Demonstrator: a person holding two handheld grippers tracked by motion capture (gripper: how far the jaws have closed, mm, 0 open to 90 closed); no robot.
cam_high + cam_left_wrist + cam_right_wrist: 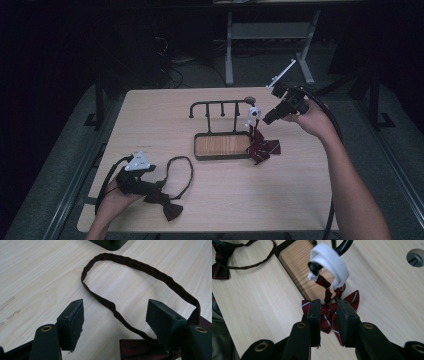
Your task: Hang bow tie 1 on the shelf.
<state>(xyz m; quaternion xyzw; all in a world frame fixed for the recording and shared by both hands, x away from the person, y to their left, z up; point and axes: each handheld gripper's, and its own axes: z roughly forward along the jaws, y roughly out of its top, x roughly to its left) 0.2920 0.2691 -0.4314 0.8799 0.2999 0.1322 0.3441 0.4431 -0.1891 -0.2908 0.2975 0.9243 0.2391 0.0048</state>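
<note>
With your right gripper (328,315) spread just off the striped red bow tie (263,148), its white elastic band (332,262) could slip off the black rack's hook (248,103), while your left gripper (120,322) gapes over the dark maroon bow tie (169,207).

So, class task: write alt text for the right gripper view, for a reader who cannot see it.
Two black fingers stand slightly apart just above a striped red bow tie, which hangs by a white band from a black rack. Behind it lie the rack's wooden tray and, far left on the table, a dark bow tie.
</note>
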